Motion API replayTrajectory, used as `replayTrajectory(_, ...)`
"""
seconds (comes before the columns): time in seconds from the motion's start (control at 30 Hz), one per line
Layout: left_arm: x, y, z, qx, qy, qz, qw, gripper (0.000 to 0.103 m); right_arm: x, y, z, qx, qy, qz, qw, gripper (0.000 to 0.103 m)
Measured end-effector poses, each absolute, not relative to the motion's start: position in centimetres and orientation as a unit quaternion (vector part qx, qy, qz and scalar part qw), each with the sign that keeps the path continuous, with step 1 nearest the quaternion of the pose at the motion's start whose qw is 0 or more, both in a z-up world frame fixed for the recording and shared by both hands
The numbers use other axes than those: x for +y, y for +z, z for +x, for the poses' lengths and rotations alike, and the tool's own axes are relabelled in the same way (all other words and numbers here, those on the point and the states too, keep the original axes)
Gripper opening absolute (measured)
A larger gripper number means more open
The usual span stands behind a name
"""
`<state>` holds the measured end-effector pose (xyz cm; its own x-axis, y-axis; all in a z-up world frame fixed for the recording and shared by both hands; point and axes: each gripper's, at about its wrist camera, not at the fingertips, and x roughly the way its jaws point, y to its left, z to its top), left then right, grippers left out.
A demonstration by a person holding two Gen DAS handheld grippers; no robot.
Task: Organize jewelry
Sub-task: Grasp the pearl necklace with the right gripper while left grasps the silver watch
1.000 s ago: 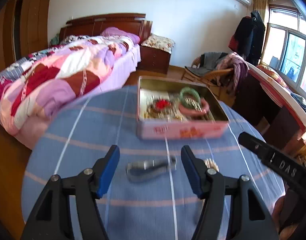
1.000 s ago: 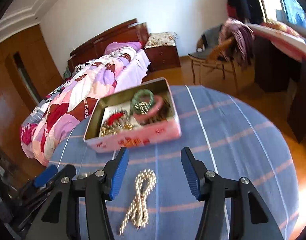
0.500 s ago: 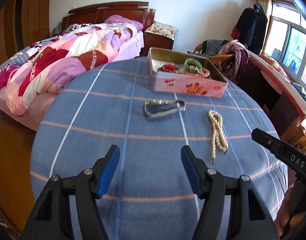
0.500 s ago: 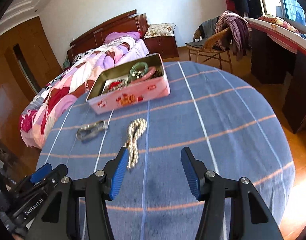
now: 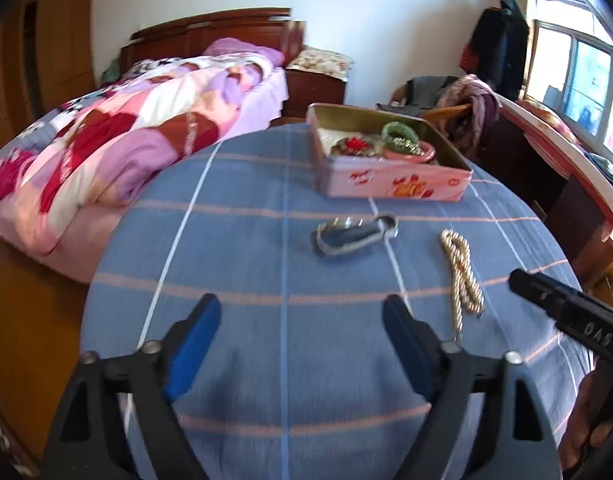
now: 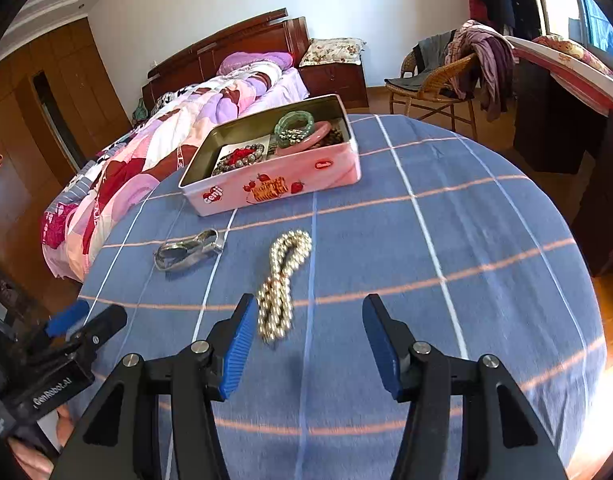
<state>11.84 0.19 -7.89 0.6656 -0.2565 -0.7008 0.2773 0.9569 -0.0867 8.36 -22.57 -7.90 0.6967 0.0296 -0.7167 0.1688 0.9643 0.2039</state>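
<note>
Step, as judged: approach, nothing gripped yet. Left gripper point(image 5: 300, 332) and right gripper point(image 6: 306, 336): wide open, empty. Chain point(image 6: 283, 282): on cloth point(image 6: 446, 240), just ahead of right gripper. Clip point(image 5: 354, 236): near tin point(image 6: 274, 188). Next: lower, straddle chain, close, carry to tin.

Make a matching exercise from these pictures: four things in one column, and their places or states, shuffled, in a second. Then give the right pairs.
Things:
1. gold bead necklace
2. silver bracelet
3. green bangle
4. right gripper

Places or states:
A. inside the pink tin
B. open, holding nothing
C. on the blue tablecloth, just ahead of the right gripper
D. on the cloth, between the necklace and the left gripper

Pairs: 1-C, 2-D, 3-A, 4-B
</note>
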Motion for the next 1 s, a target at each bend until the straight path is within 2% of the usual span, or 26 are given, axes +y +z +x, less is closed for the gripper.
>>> replayTrajectory(0.07, -0.6, -7.4, 13.2, 0.376, -0.169, 0.030, 0.910, 0.094, -22.2, -8.3, 9.4, 0.396, -0.043, 0.117, 0.910, 0.055)
replayTrajectory(0.4, -5.7, -9.3, 17.7, 0.375, -0.219, 0.157, 0.887, 0.094, -22.1, -9.5, 11.1, 0.411, -0.036, 0.130, 0.902, 0.055)
replayTrajectory(0.43, -5.8, -9.6, 17.9, 0.379, -0.217, 0.161, 0.885, 0.088, -22.0, -9.5, 11.3, 0.412, -0.035, 0.128, 0.901, 0.055)
replayTrajectory(0.47, -6.0, -10.1, 18.2, 0.391, -0.216, 0.163, 0.880, 0.074, -21.8, -9.6, 11.6, 0.415, -0.034, 0.123, 0.901, 0.055)
replayTrajectory(0.57, -5.5, -10.2, 18.8, 0.414, -0.230, 0.133, 0.871, 0.054, -21.3, -9.9, 12.4, 0.423, -0.026, 0.117, 0.898, 0.055)
replayTrajectory(0.7, -5.0, -10.1, 18.8, 0.423, -0.235, 0.099, 0.870, 0.039, -20.0, -10.2, 13.9, 0.434, -0.034, 0.092, 0.896, 0.055)
replayTrajectory(0.77, -5.2, -10.0, 18.4, 0.419, -0.236, 0.098, 0.871, 0.025, -19.2, -10.3, 14.4, 0.435, -0.036, 0.072, 0.897, 0.055)
replayTrajectory(0.8, -5.3, -10.0, 18.4, 0.419, -0.236, 0.095, 0.872, 0.024, -18.9, -10.3, 14.5, 0.434, -0.037, 0.065, 0.898, 0.055)
replayTrajectory(0.83, -5.4, -10.0, 18.3, 0.419, -0.233, 0.092, 0.873, 0.023, -18.6, -10.3, 14.6, 0.434, -0.036, 0.060, 0.898, 0.054)
replayTrajectory(0.87, -5.3, -10.0, 18.2, 0.420, -0.232, 0.087, 0.873, 0.023, -18.3, -10.3, 14.5, 0.433, -0.037, 0.054, 0.899, 0.046)
replayTrajectory(0.9, -5.1, -10.0, 18.2, 0.423, -0.233, 0.075, 0.872, 0.022, -18.1, -10.4, 14.4, 0.432, -0.037, 0.046, 0.900, 0.029)
replayTrajectory(0.93, -5.0, -10.0, 18.5, 0.428, -0.236, 0.065, 0.870, 0.022, -18.0, -10.4, 14.3, 0.433, -0.039, 0.037, 0.900, 0.021)
replayTrajectory(1.0, -4.5, -10.0, 18.6, 0.439, -0.244, 0.031, 0.864, 0.022, -18.2, -10.3, 14.2, 0.436, -0.031, 0.036, 0.899, 0.014)
